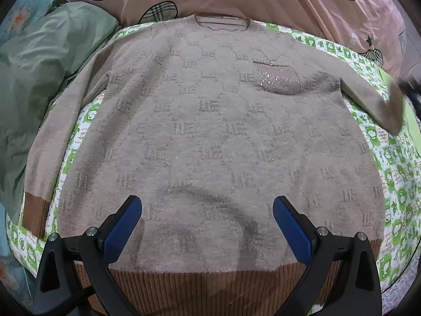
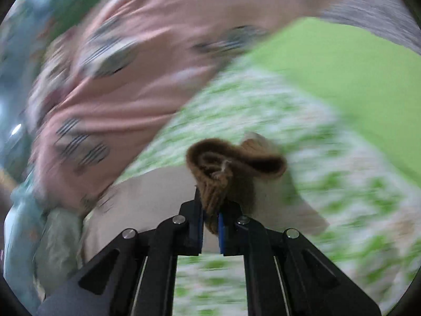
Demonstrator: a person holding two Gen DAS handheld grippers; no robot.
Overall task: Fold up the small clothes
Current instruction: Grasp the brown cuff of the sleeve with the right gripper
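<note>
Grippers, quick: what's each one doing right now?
Left gripper: open, holding nothing, above the sweater.
Right gripper: shut on the brown sleeve cuff.

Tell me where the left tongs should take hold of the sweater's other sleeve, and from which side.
Grip the brown ribbed cuff of the sleeve lying flat along the sweater's left edge. Come from the outer left side: that edge lies free over the green-print sheet, and the cuff is its thickest part. The left tongs hover open above the hem, while the right tongs already pinch the opposite cuff.
</note>
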